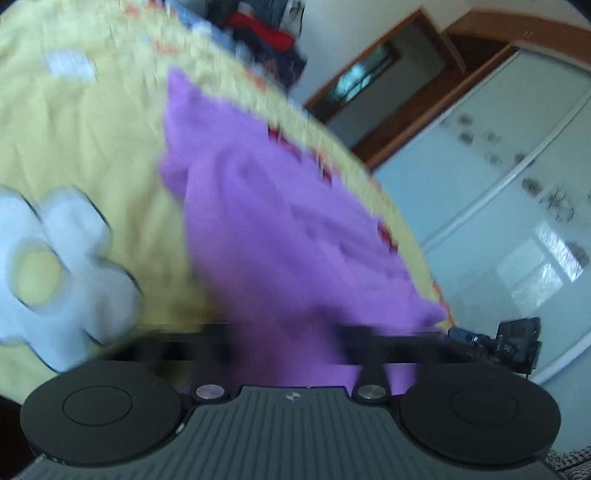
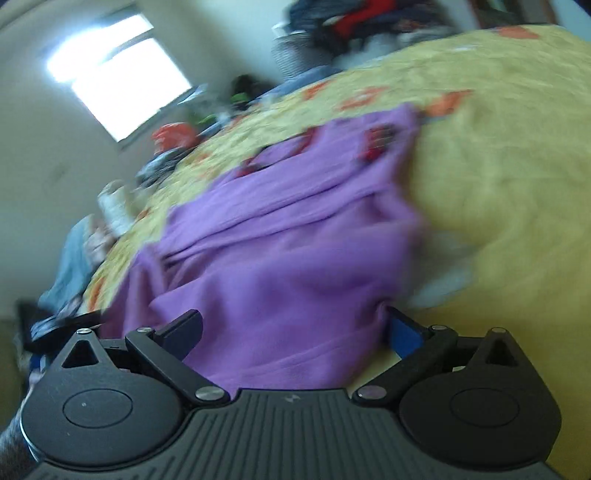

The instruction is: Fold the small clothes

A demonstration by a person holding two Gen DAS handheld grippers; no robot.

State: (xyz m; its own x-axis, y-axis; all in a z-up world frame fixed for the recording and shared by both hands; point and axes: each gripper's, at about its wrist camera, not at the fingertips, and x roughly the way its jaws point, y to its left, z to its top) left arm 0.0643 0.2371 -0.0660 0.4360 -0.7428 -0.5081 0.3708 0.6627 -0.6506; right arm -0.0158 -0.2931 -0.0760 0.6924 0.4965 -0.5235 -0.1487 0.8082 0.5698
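A purple garment (image 1: 277, 229) lies rumpled on a yellow bedspread (image 1: 92, 129). In the left wrist view its near end runs straight into my left gripper (image 1: 288, 332). The jaws there are blurred and buried in the cloth, and they look shut on it. In the right wrist view the same purple garment (image 2: 280, 229) spreads from the bedspread (image 2: 498, 166) down to my right gripper (image 2: 291, 328). That gripper is open wide: its fingers (image 2: 184, 332) stand far apart, and the cloth lies loose between them with neither pad pressing on it.
The bedspread carries a white flower print (image 1: 62, 269). A pile of dark and red clothes (image 1: 266, 33) sits at the bed's far end. Sliding wardrobe doors (image 1: 498, 184) stand beyond the bed edge. Loose items (image 2: 173, 136) lie under a bright window (image 2: 114, 74).
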